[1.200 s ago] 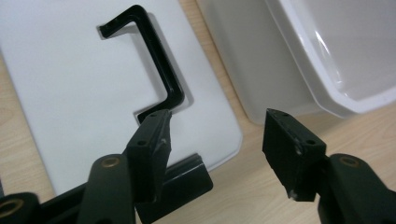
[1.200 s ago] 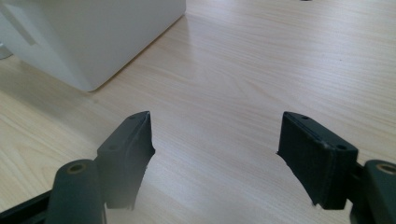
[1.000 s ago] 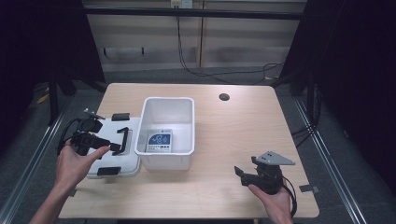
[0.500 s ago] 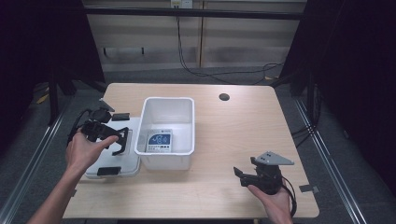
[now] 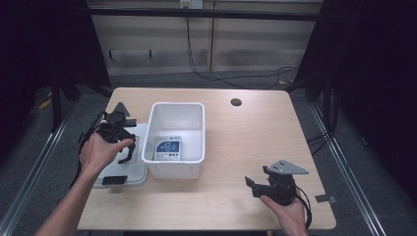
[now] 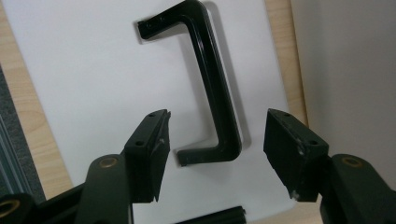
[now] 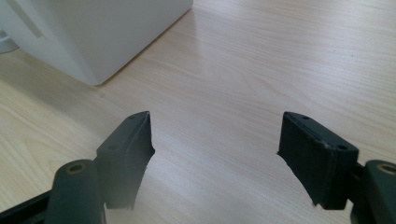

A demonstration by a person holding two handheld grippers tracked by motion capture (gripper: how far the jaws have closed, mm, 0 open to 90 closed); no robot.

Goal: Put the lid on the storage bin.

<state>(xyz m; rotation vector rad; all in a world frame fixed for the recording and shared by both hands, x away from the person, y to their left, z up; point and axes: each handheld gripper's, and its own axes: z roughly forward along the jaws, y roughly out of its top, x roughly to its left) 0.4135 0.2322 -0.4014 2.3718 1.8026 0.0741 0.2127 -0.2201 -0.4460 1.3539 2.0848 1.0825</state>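
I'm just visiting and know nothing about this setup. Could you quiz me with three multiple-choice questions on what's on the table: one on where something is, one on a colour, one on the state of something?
1. Where does the white lid lie?
A. On top of the tub
B. On the table, on the left of the white tub
C. At the table's right edge

2. What colour is the handle on the lid?
A. Black
B. Red
C. White

3. How do the jaws of the left gripper stand?
A. Shut tight on the handle
C. Shut on nothing
B. Open, one on either side of the handle's end

Answers:
1 B: the high view shows the lid flat on the table on the tub's left.
2 A: the left gripper view shows a black bar on the white lid.
3 B: that view shows a gap between each jaw and the handle.
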